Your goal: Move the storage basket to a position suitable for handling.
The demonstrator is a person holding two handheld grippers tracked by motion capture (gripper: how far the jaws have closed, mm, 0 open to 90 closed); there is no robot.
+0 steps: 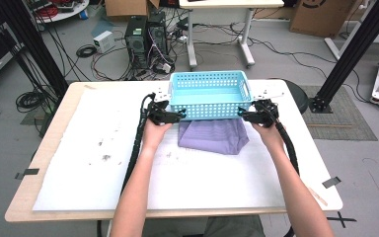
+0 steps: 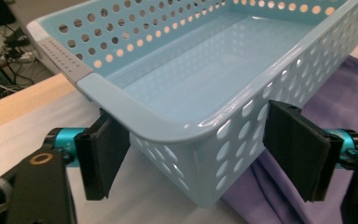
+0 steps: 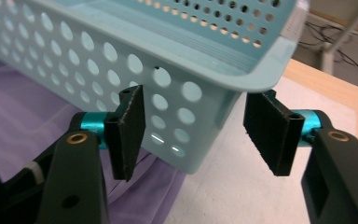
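A light blue perforated basket stands empty at the far middle of the table, with its near side on a purple cloth. My left gripper is open around the basket's near left corner; its pads stand on either side of that corner, and the right one is clear of the wall. My right gripper is open around the near right corner, with a gap at both pads. The cloth lies beneath the basket, and purple folds show under the right gripper.
A white sheet with dark smudges covers the wooden table. Beyond the far edge are computer towers, floor cables, another table's legs and black frame posts. A dark stool sits by the table's far right corner.
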